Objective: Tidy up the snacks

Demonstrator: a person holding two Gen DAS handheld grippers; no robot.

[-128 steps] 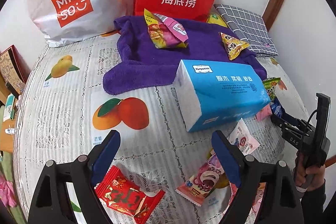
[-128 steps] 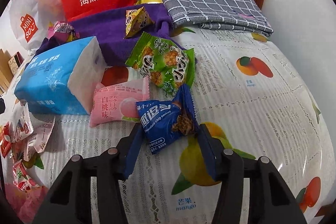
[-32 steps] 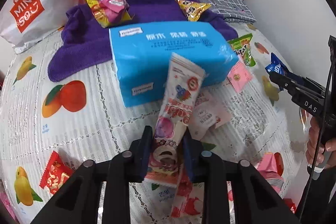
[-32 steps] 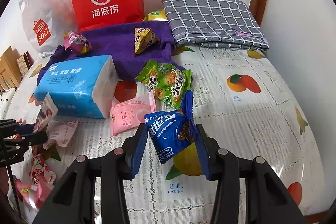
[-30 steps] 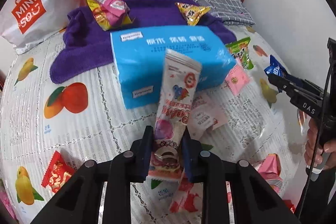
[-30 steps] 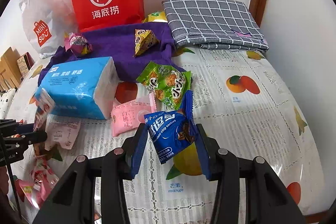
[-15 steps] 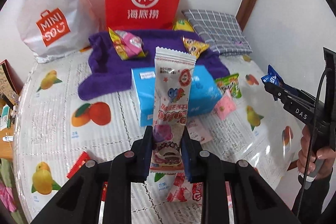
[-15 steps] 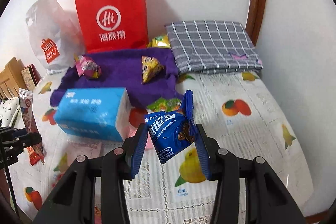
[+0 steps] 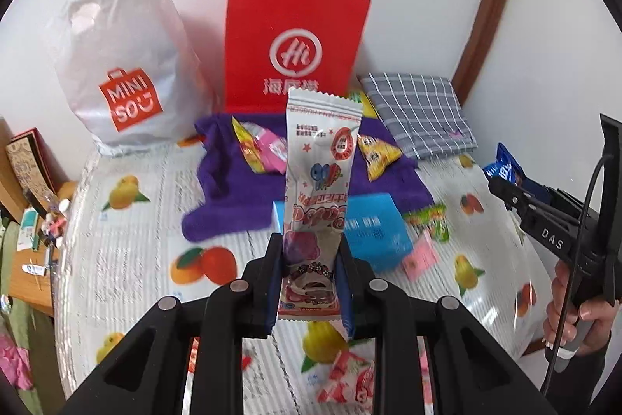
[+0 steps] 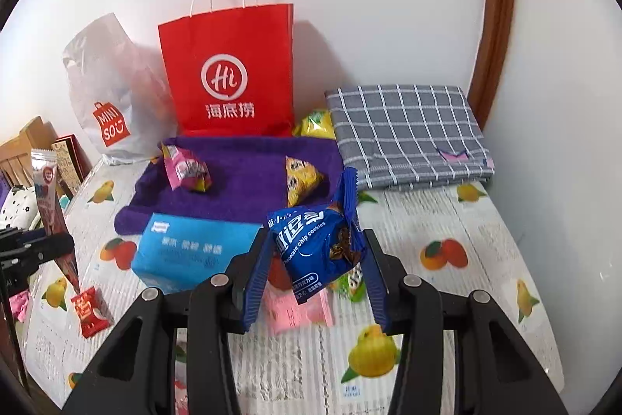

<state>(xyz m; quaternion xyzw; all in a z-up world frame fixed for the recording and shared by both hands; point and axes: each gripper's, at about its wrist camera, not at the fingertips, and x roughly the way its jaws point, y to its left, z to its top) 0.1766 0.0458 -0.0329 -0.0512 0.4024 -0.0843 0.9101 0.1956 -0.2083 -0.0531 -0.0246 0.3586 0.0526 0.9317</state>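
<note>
Snacks are in both grippers at once, each lifted clear of the fruit-print tablecloth [image 10: 447,298]. The left gripper [image 9: 309,283] has its fingers pressed against the lower end of a tall white candy packet [image 9: 318,189], which stands upright between them and rises well past the fingertips. The right gripper [image 10: 317,279] pinches a blue chocolate chip cookie packet [image 10: 317,244], the wrapper bulging out ahead of the pads and tilted to one side.

Just below and beyond the right fingers lie a pink packet [image 10: 299,310] and a green one, mostly hidden behind the blue wrapper. Off to their left sits a blue tissue pack [image 10: 190,251], and nearer the left gripper a small red packet [image 10: 91,310] rests on the cloth. More pink and red wrappers [image 9: 346,380] lie under the left gripper.

Farther ahead of both sets of fingers a purple towel [image 10: 248,178] is spread out, with a pink-and-yellow packet [image 10: 186,174] and a yellow packet [image 10: 301,180] already on it. Behind that stand a red paper bag [image 10: 229,73] and a white plastic bag [image 10: 112,92], with a folded grey checked cloth [image 10: 408,135] to the right.

This looks like the carrying stage: two snacks picked, neither yet placed. The towel seems the likely gathering spot, so the next move calls for reaching forward over the tissue pack, lowering onto bare purple, and only then letting go.
</note>
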